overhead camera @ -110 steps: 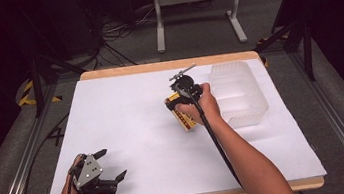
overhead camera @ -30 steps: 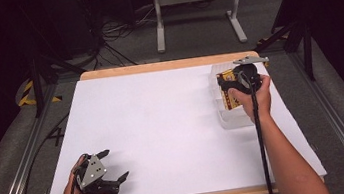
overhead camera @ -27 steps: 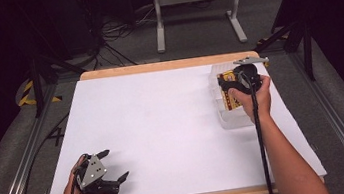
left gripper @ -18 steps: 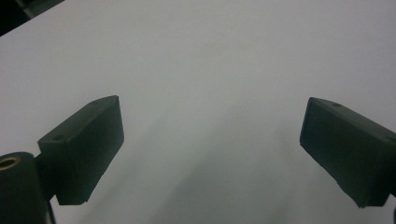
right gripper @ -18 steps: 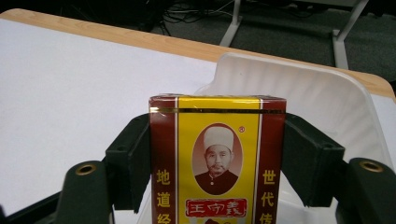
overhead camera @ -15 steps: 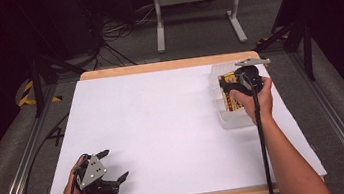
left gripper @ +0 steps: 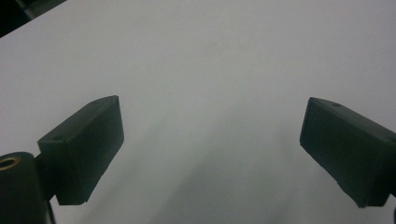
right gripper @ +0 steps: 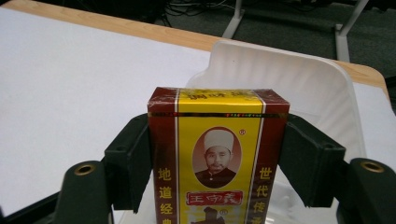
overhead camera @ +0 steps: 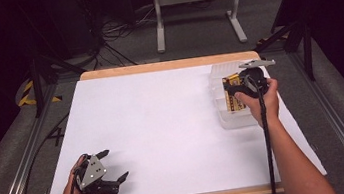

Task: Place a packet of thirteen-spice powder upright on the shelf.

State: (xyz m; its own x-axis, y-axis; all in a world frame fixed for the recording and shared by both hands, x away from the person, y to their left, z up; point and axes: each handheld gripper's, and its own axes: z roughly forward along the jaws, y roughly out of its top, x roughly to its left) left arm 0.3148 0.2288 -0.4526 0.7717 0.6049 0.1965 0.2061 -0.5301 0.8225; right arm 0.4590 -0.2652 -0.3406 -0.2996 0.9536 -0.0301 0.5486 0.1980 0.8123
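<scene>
Over the tabletop's far right corner, right tool clamped on a red-and-yellow box, pads pressed against both narrow sides. Box upright, portrait and Chinese characters on its face, held above a clear plastic tray. Near the front left corner, left tool spread wide, gripping nothing, resting low.

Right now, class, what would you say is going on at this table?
A person works with a claw in each hand. The right claw is shut on a red and yellow box and holds it over a clear plastic tray at the table's right side. The left claw rests open on the white table near its front left corner, with nothing between its jaws.
</scene>
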